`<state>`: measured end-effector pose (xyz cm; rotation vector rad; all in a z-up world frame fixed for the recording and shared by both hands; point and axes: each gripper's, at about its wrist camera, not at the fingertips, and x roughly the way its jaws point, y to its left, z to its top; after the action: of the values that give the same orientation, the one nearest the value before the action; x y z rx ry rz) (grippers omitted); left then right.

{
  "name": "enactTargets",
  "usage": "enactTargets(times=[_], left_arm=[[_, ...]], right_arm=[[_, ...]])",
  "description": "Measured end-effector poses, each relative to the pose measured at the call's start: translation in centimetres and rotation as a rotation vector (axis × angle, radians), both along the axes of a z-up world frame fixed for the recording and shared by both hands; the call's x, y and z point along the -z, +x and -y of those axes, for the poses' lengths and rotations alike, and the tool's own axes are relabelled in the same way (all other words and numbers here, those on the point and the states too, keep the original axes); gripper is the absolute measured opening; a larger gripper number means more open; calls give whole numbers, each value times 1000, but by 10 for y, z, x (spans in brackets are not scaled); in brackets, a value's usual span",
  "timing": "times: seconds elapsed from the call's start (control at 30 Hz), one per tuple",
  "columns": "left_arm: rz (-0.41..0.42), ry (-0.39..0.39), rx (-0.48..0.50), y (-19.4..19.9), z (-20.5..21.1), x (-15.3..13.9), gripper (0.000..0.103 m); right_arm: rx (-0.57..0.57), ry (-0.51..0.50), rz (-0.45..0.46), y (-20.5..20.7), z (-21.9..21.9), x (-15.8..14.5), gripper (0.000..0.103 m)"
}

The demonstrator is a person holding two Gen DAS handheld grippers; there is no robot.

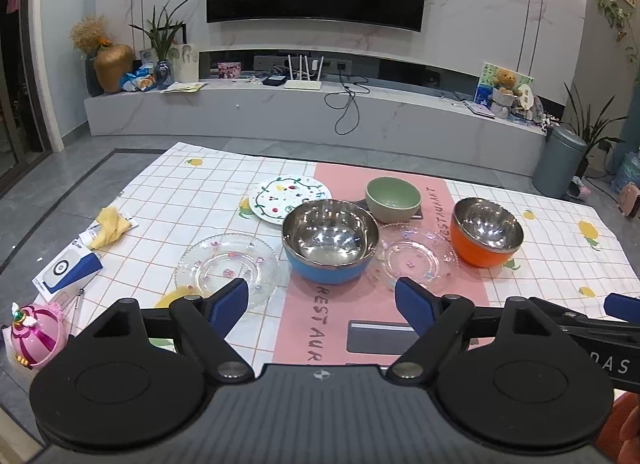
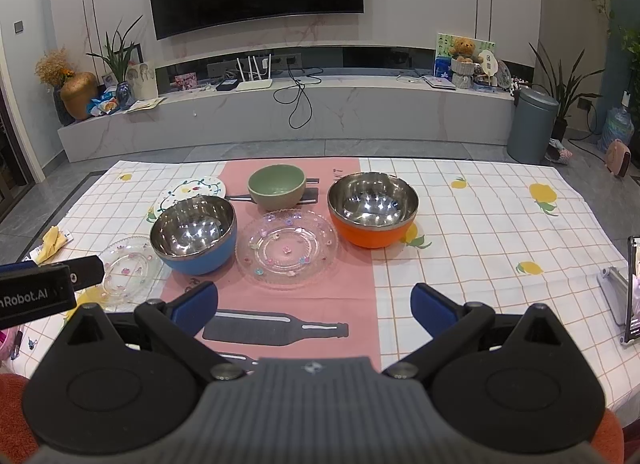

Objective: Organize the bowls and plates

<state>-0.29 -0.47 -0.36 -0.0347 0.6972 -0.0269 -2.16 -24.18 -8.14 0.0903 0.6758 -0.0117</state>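
On the checked cloth stand a blue steel-lined bowl (image 1: 330, 240) (image 2: 193, 234), an orange steel-lined bowl (image 1: 486, 231) (image 2: 373, 208) and a green bowl (image 1: 393, 199) (image 2: 277, 186). Two clear glass plates lie flat, one left of the blue bowl (image 1: 227, 267) (image 2: 129, 267), one between the steel bowls (image 1: 414, 262) (image 2: 286, 251). A white patterned plate (image 1: 289, 199) (image 2: 190, 187) lies behind the blue bowl. My left gripper (image 1: 321, 300) is open, near the table's front, short of the blue bowl. My right gripper (image 2: 314, 306) is open too, in front of the middle glass plate, holding nothing.
A yellow cloth (image 1: 110, 227), a blue-and-white box (image 1: 67, 271) and a pink toy (image 1: 35, 331) sit at the table's left edge. A phone on a stand (image 2: 632, 292) is at the right edge. Beyond the table are a TV bench (image 1: 312, 111) and a grey bin (image 2: 530, 125).
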Motion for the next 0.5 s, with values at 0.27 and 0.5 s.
enactTargets(times=[0.27, 0.5], left_arm=[[-8, -52, 16, -1, -1, 0, 87], [-6, -75, 13, -2, -2, 1, 82]], right_arm=[[-4, 0, 5, -1, -1, -1, 100], [-7, -2, 9, -4, -2, -2, 100]])
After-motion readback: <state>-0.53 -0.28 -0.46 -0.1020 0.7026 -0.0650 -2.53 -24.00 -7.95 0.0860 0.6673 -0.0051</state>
